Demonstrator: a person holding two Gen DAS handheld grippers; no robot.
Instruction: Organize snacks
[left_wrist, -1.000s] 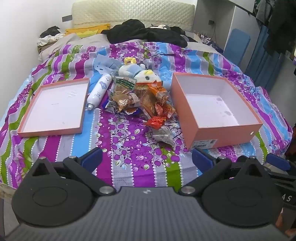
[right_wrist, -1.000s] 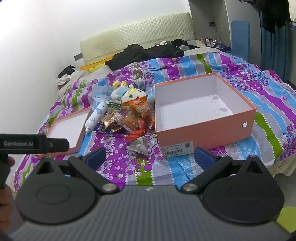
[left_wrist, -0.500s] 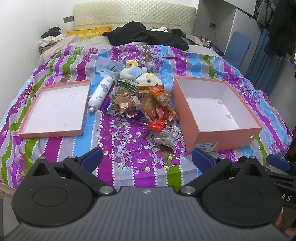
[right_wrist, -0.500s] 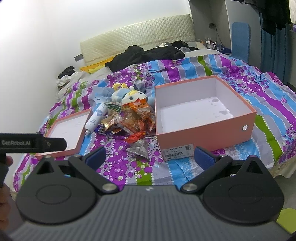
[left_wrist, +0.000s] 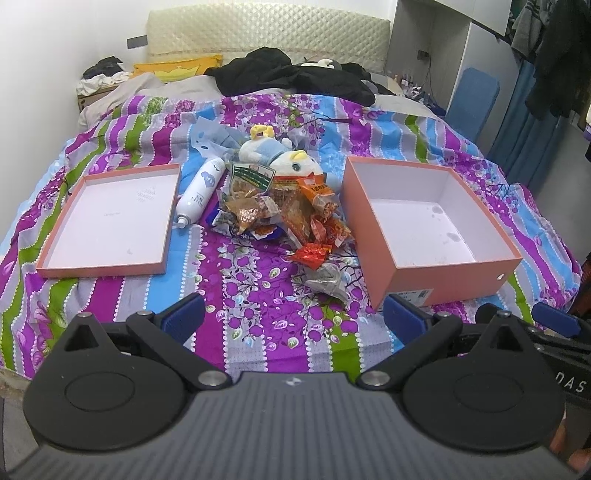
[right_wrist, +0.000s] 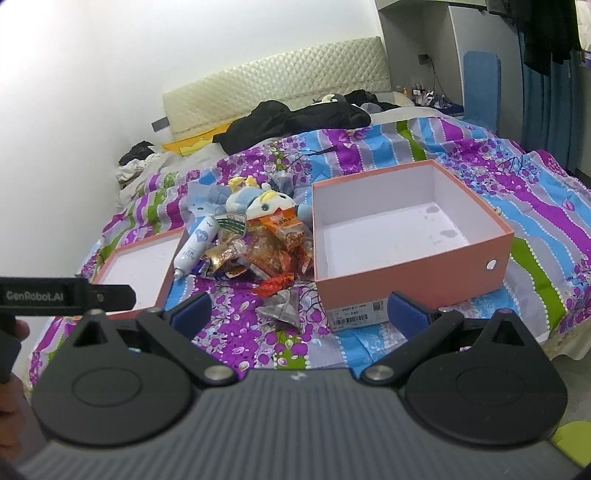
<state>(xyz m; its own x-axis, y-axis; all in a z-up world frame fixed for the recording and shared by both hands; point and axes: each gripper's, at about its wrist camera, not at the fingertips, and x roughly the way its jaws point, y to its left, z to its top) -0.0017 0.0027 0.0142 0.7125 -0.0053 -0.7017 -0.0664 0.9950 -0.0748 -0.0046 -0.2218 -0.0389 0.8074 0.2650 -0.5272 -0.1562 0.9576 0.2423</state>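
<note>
Meanwhile both tongs (left_wrist: 293, 319) (right_wrist: 300, 312) gape above bedspread (left_wrist: 255, 295) before snack pile (left_wrist: 284, 210).

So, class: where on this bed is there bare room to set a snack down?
Free: inside the pink box, inside the shallow lid, and the bedspread between the snack pile and both open grippers. Crowded: between lid and box.

The heap of snack packets (left_wrist: 284, 210) is overlapping itself, so the lower wrappers are showing only as slivers and their print is staying too small to read. The plush toy (left_wrist: 280, 155) is lying partly behind the packets. In the right wrist view the box lid (right_wrist: 140, 266) is being cut across by the other claw's black strap (right_wrist: 66, 297), and the barcode label (right_wrist: 354, 314) is reading too blurred.
</note>
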